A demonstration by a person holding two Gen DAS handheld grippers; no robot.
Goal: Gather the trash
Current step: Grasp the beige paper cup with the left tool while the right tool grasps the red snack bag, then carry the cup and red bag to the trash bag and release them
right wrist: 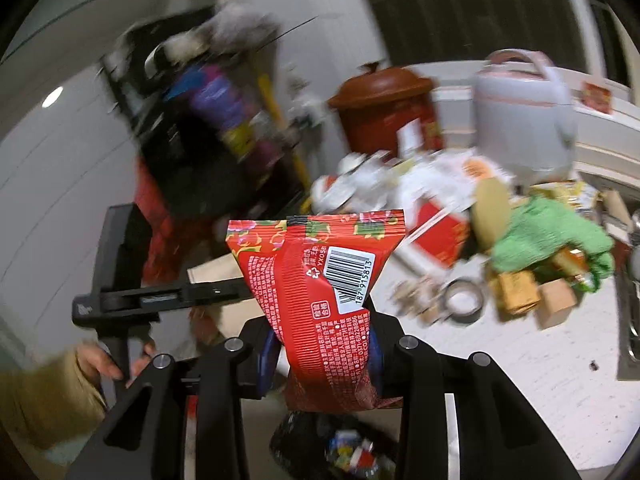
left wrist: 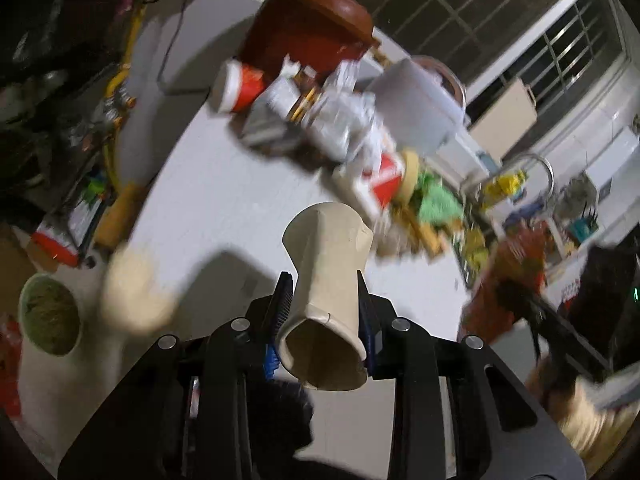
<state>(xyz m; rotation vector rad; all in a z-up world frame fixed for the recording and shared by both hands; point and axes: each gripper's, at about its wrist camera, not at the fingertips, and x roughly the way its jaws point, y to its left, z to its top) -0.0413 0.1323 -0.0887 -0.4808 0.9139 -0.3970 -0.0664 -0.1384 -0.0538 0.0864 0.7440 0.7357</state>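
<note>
The left gripper [left wrist: 325,300] is clamped on a crushed paper cup [left wrist: 326,280] above the white counter [left wrist: 208,200]. The right gripper [right wrist: 323,340] squeezes a red snack packet [right wrist: 320,280] over a black trash bag [right wrist: 312,440]. Ahead, heaped litter [left wrist: 344,128], a brown pot [left wrist: 312,28] and a rice cooker [right wrist: 524,112] crowd the counter.

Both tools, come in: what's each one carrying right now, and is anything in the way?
Left tool clamped on squashed paper cup. Right tool clamped on red snack packet. Black trash bag open below right tool. Litter pile left on counter; path clear.
</note>
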